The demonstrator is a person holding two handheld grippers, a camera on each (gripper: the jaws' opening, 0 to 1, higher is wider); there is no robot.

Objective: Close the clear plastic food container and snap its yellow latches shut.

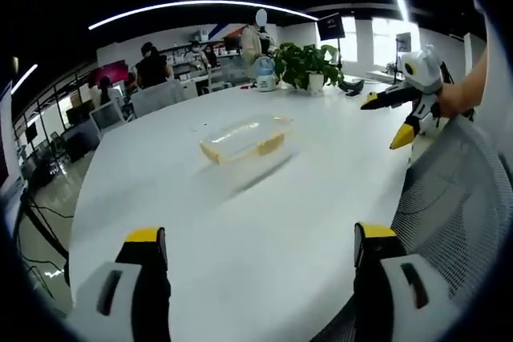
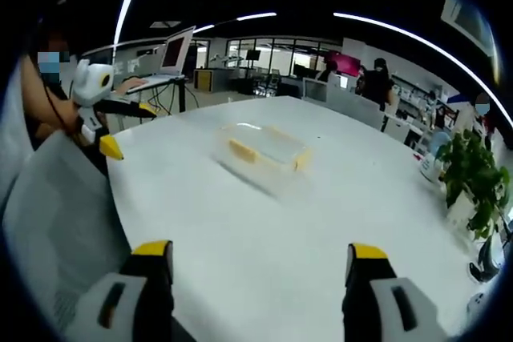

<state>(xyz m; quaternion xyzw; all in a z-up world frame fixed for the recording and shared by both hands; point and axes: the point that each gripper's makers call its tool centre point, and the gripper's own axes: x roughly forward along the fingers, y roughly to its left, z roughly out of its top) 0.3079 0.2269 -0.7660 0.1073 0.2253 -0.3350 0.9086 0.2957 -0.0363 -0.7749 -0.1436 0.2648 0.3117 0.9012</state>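
Left gripper [image 1: 256,250]: jaws wide apart at frame bottom, holding nothing. Clear container [image 1: 247,139] with 2 visible yellow latches sits mid-frame on white table [image 1: 240,230], well apart. Right gripper [image 2: 258,258]: likewise spread, empty, poised for approach.

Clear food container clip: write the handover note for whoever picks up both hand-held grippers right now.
Left hand-held gripper: jaws wide open, empty, well short of the container.
Right hand-held gripper: jaws wide open, empty, also short of it.
Clear plastic food container sits alone mid-way across the white table, with the lid seemingly resting on it; the picture is too blurred to be sure. Its yellow latches show along the sides; whether any is snapped cannot be told.
A potted plant stands at the far edge.
Done: nothing confirmed. Left: approach, seat the lid, press every latch shut.
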